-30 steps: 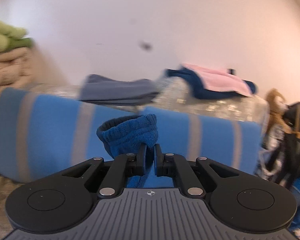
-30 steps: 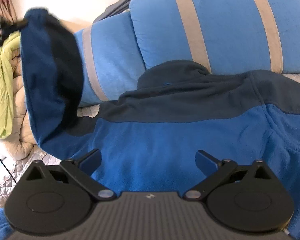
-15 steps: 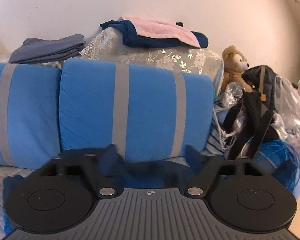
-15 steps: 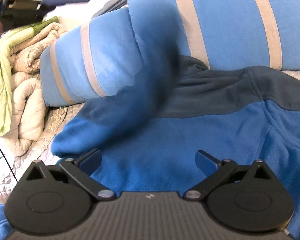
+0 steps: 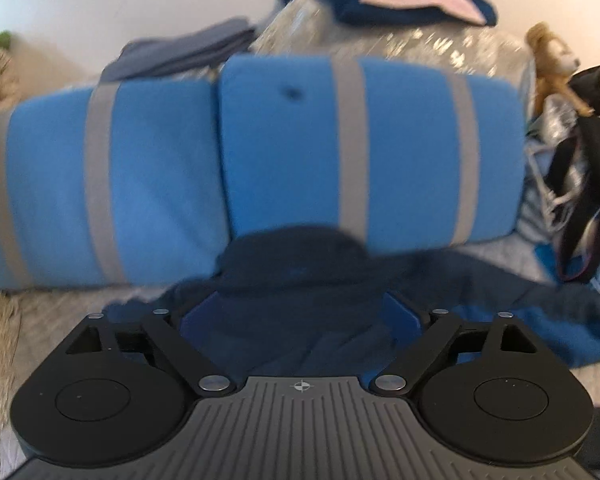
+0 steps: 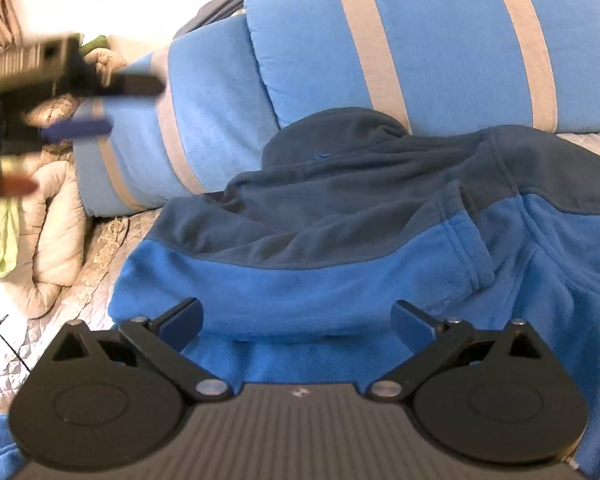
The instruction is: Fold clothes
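The blue fleece jacket [image 6: 340, 248] is spread flat on the bed, collar against the striped pillows [image 6: 420, 40]. The left gripper [image 5: 300, 312] is opening, nothing pinched; the right gripper [image 6: 298, 316] is held wide apart, empty, just above the fleece.

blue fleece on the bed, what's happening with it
A person with a gripper in each hand is folding a blue fleece jacket spread on the bed against striped blue pillows. One sleeve lies folded across the jacket's body. The left gripper holds nothing, its jaws opening above the dark collar. The right gripper hovers open over the lower part.
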The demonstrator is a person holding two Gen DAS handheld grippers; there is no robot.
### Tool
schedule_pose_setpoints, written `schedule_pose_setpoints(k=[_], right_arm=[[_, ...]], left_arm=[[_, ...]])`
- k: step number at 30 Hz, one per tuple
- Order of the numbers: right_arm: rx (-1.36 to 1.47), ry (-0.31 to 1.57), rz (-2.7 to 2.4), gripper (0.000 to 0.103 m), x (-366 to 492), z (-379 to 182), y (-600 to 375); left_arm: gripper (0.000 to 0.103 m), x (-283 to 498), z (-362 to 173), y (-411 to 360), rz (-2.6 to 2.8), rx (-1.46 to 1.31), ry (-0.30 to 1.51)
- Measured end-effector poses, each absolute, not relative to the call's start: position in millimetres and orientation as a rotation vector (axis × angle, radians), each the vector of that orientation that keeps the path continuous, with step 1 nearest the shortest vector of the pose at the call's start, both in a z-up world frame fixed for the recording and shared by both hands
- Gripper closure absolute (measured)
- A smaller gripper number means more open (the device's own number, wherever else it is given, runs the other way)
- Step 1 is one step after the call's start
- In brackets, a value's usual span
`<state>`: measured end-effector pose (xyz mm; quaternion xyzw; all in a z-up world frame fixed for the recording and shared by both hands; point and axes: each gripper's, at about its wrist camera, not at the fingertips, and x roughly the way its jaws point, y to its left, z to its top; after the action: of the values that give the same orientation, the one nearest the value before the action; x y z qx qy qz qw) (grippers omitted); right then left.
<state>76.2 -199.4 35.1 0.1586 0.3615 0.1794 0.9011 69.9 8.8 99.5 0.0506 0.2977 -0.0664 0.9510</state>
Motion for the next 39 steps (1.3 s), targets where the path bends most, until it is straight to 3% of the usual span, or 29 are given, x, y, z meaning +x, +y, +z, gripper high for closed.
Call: schedule_pose_setpoints(k=[6, 17, 28, 33, 39], right_arm=[[0.340, 0.758, 0.341, 0.000, 78, 34, -203], [0.304, 0.751, 0.306, 0.000, 79, 37, -200], [0.296, 0.618, 0.152, 0.000, 71, 55, -222], [0.128, 0.657, 0.129, 0.000, 74, 66, -213], [-0.273, 0.708, 0.185, 0.000, 77, 69, -201]], left_arm=[[0.006, 67, 53, 29, -0.023, 0.159, 0.662], [0.006, 64, -5, 70, 0.010, 0.029, 0.754], [0.006, 65, -6, 99, -0.003, -0.172, 0.742], [0.006, 65, -7, 101, -0.001, -0.166, 0.742], [0.006, 64, -7, 102, -0.008, -0.163, 0.733]])
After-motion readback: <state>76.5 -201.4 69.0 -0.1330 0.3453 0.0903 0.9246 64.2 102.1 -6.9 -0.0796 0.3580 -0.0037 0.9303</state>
